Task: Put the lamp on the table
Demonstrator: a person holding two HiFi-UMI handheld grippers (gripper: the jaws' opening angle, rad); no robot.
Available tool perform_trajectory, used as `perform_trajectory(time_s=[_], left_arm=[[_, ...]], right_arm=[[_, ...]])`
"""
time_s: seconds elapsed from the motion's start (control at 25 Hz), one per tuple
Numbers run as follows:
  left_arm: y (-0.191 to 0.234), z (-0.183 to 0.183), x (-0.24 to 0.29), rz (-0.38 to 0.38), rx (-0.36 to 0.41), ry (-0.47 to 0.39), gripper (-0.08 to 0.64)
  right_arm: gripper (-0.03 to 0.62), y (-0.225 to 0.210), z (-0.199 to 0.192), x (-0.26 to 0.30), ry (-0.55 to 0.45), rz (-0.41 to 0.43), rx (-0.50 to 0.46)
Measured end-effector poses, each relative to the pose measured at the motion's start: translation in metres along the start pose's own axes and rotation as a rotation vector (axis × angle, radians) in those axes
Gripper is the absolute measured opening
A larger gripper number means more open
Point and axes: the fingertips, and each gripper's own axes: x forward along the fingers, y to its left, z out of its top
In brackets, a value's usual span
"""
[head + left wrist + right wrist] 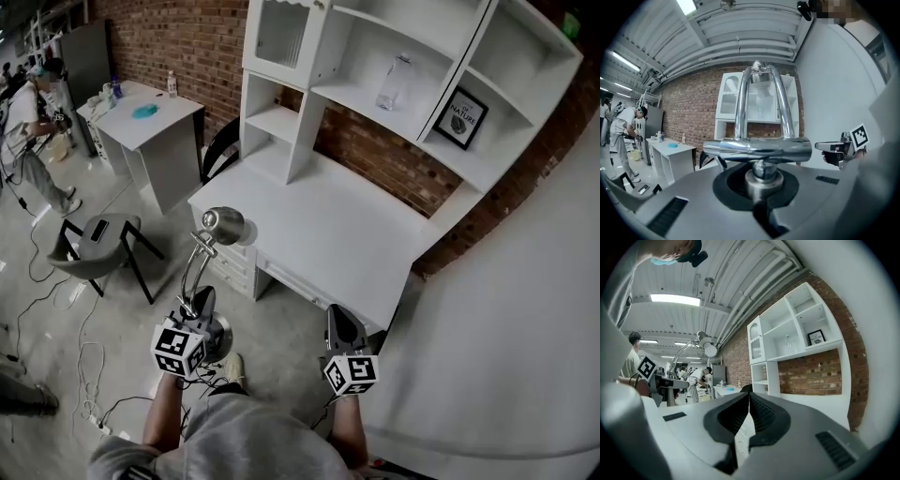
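While the left hand-held gripper [202, 307] clamps the one lamp [223, 225], the right hand-held gripper [340, 321] is closed empty.

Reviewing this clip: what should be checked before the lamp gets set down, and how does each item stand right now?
1. Grip on the lamp: ok. The left gripper is shut on its chrome stem.
2. Lamp attitude: ok. Its twin arms rise upright from the jaws.
3. Landing spot: ok. The white table shows a bare top in front of its shelves.
4. Lamp over the table: not ok. In the head view it hangs off the table's front left corner, above the floor.
5. Right gripper free to help: ok. Its jaws are together with nothing between them.
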Motion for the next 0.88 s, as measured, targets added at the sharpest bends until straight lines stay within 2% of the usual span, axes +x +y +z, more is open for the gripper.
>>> perform_trajectory(time_s=[0.56, 0.88], left_arm=[[0.075, 0.021, 0.079, -0.138, 0.017, -0.020, 0.000], [0.106, 0.023, 0.100, -0.164, 0.027, -0.009, 0.000]], right_arm=[[0.023, 0.010, 0.003, 0.087, -0.015, -0.117, -0.002], [0.023, 0.019, -0.004, 0.112, 0.007, -0.144, -0.002]])
